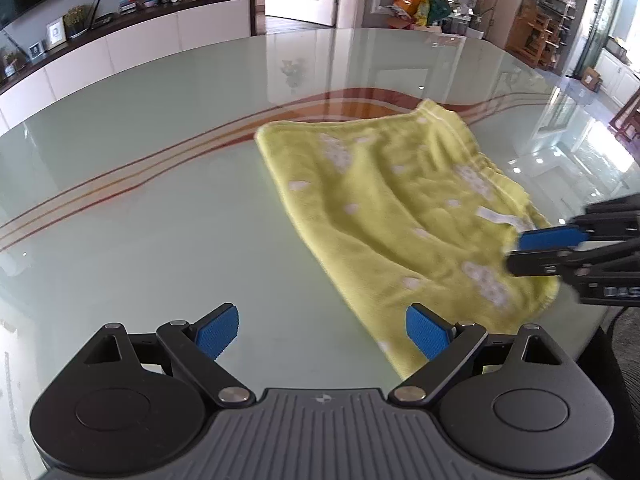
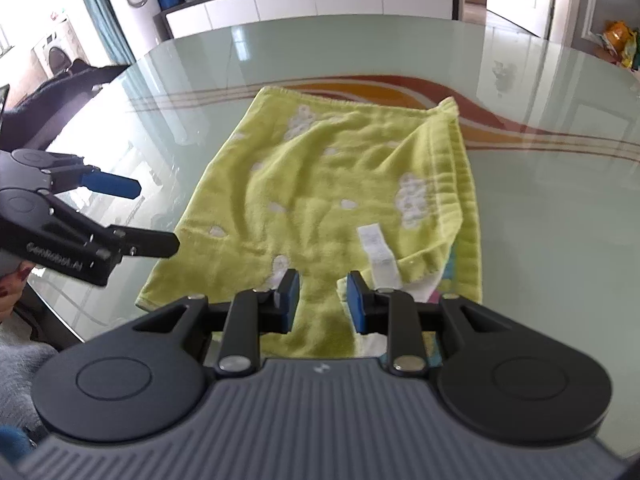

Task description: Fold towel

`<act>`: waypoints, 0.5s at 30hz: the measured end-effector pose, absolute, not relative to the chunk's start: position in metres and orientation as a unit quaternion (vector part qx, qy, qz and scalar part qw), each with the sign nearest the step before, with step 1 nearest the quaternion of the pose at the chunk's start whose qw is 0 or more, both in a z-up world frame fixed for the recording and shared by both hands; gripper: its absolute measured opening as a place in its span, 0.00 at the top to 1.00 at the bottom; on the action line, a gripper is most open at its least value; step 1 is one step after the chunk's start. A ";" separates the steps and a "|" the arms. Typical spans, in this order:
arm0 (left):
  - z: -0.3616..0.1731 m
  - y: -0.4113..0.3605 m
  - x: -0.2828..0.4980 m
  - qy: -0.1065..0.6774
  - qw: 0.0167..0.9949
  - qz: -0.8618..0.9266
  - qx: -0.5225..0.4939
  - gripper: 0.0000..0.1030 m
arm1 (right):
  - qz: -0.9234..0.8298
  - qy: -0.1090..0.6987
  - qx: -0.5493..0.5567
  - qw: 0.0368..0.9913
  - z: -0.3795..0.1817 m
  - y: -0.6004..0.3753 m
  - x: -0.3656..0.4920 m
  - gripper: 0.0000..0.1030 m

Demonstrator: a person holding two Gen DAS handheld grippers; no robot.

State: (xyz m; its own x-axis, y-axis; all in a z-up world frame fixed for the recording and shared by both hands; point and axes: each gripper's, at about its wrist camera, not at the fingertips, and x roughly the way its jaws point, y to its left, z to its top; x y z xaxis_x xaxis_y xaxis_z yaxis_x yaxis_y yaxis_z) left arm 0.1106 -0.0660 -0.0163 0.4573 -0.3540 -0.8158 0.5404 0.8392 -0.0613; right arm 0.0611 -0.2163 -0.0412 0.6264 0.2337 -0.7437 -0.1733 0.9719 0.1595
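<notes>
A yellow-green towel (image 1: pixel 400 208) with white cloud shapes lies folded on the glass table (image 1: pixel 160 184); it also shows in the right wrist view (image 2: pixel 320 184), with a white label (image 2: pixel 378 254) near its close edge. My left gripper (image 1: pixel 322 330) is open and empty, just left of the towel's near corner; it appears from the side in the right wrist view (image 2: pixel 158 216). My right gripper (image 2: pixel 323 298) is open, low over the towel's near edge, with nothing between its blue pads. It shows at the right in the left wrist view (image 1: pixel 516 252).
The round table has red and orange curved stripes (image 1: pixel 160 168) across it. A white sideboard (image 1: pixel 120 48) with small items stands beyond the table. A dark chair (image 2: pixel 60 92) sits at the table's left side.
</notes>
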 end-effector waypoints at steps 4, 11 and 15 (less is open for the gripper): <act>-0.017 -0.077 0.100 0.446 0.843 -0.279 0.112 0.11 | 0.101 0.420 0.031 0.901 -0.042 -0.219 0.059 0.75; -0.026 -0.084 0.095 0.462 0.836 -0.275 0.111 0.20 | 0.070 0.422 0.021 0.904 -0.042 -0.228 0.049 0.75; -0.027 -0.090 0.092 0.458 0.837 -0.273 0.118 0.25 | 0.048 0.423 0.018 0.905 -0.044 -0.237 0.044 0.75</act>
State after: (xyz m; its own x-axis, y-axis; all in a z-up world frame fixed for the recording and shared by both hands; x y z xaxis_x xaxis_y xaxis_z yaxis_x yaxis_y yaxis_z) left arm 0.0918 -0.0896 -0.0268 0.4301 -0.3498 -0.8323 0.5660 0.8227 -0.0533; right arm 0.0435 -0.2372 -0.0437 0.6373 0.1009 -0.7640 -0.0710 0.9949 0.0722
